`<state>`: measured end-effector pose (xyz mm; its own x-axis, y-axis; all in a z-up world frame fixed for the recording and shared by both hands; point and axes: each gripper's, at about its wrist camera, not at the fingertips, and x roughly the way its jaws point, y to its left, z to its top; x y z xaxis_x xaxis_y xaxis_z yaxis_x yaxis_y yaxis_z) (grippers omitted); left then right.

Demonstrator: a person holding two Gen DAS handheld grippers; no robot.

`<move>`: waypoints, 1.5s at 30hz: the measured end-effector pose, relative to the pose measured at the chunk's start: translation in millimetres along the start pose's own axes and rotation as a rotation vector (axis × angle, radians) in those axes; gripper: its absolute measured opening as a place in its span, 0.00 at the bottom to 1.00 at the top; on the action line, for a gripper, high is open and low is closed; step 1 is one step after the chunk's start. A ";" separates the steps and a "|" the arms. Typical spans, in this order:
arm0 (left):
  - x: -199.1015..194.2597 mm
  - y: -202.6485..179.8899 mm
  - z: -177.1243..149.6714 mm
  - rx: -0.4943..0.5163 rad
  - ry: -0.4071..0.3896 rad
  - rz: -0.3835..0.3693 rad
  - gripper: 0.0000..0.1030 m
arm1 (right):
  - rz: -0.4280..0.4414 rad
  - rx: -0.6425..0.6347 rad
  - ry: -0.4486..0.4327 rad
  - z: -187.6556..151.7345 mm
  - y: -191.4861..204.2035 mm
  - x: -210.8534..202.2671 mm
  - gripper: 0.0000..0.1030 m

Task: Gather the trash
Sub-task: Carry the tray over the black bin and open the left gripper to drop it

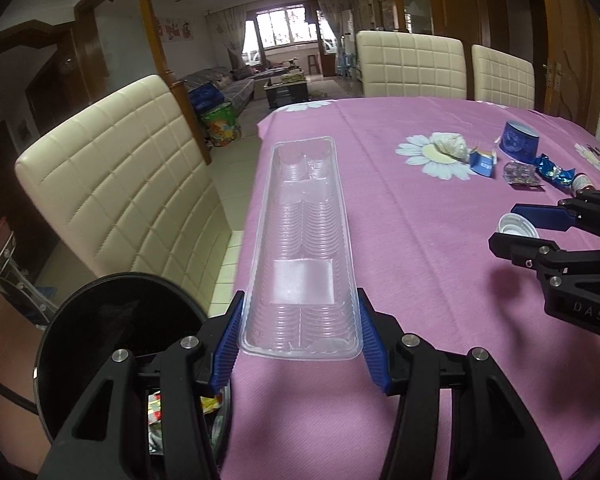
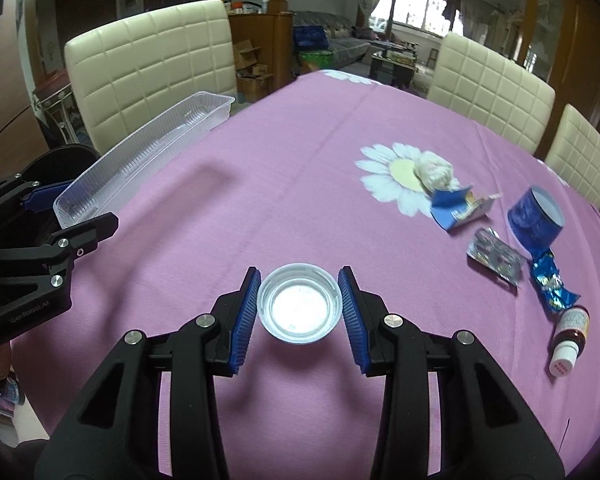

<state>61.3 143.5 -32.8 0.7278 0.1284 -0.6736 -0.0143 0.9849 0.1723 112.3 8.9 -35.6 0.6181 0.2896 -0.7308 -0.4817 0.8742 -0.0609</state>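
Left gripper of mine clamps the near end of the clear plastic tray, which runs toward 12 o'clock along the pink tablecloth edge, above the black bin at 8 o'clock. On my right gripper the blue pads flank the white cap and look closed on it, though contact is hard to judge; wrappers lie at 2 o'clock
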 end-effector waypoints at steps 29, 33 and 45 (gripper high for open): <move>-32.0 114.8 -65.1 -0.222 0.009 0.218 0.50 | 0.104 -0.245 -0.051 28.3 127.8 -1.9 0.40; -31.2 122.7 -71.2 -0.245 0.017 0.228 0.50 | 0.116 -0.277 -0.049 29.3 142.9 1.0 0.40; -34.0 130.7 -77.0 -0.256 0.012 0.204 0.52 | 0.135 -0.310 -0.042 31.2 165.1 4.8 0.40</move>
<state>-18.0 276.8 -42.7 0.6841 0.3264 -0.6524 -0.3326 0.9355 0.1192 55.1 166.8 -28.0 0.5577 0.4166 -0.7179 -0.7230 0.6687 -0.1736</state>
